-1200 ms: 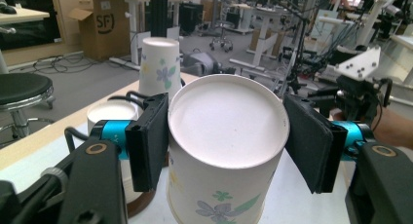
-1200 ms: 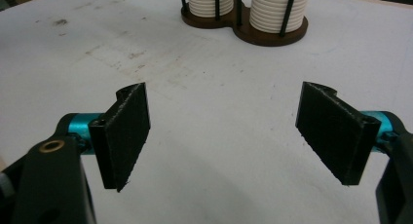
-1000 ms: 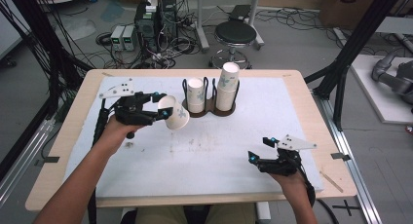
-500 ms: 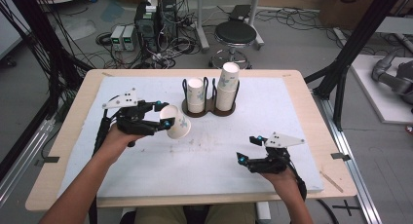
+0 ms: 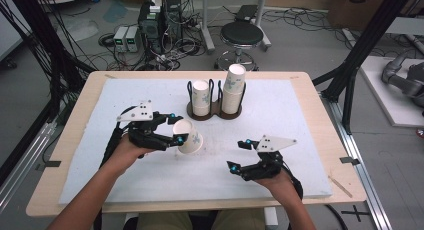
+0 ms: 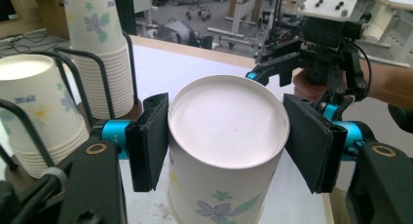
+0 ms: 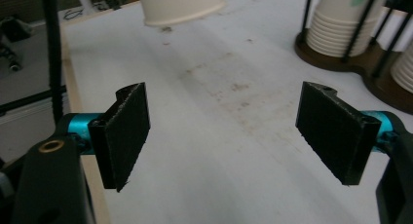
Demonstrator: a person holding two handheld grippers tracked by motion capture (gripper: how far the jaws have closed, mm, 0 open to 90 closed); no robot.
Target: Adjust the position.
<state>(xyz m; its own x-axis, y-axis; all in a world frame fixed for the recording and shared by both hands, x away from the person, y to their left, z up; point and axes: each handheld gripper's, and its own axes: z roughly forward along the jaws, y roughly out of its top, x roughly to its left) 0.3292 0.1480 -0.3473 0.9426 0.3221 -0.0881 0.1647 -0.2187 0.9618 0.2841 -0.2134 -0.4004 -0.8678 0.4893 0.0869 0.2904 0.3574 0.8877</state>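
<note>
Floral paper cup [image 6: 224, 151] clamped between the left gripper [image 5: 176, 131] fingers [image 6: 148, 141], base turned outward past their tips, raised off the white counter [image 5: 300, 120]. Beyond those fingers, a wire cup holder [image 5: 216, 109] with two cup stacks. Right gripper [image 5: 240, 155] fingers [image 7: 124, 134] spread wide, nothing between them, low over bare counter, well apart from the cup.

Black stool [image 5: 242, 36] seen top centre of frame, electronics boxes [image 5: 150, 25] and cables upper left, cardboard box [image 5: 361, 0] top right, all on floor.
</note>
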